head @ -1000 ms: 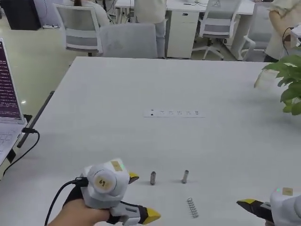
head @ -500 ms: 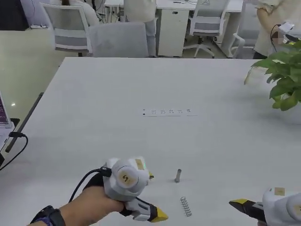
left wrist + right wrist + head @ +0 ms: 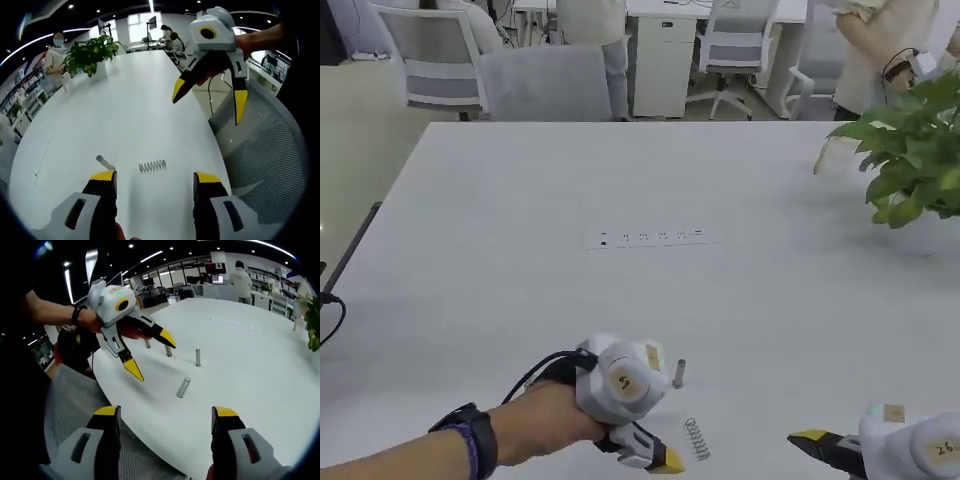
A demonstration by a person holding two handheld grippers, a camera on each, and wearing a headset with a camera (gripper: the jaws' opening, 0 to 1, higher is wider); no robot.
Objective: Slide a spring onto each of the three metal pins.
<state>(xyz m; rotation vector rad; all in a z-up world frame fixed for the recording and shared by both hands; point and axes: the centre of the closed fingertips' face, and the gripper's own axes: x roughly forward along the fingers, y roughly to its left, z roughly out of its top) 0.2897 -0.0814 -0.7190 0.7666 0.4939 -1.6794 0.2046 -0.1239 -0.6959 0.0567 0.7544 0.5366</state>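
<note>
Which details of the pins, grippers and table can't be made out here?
Head view: the left gripper hides two of the three silver metal pins; the bottom edge cuts off the right gripper; the row of small dark marks is too small to read.
Right gripper view: the two far pins are too small to tell whether anything sits on them.

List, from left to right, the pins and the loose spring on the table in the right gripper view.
leftmost pin → middle pin → loose spring → rightmost pin
</note>
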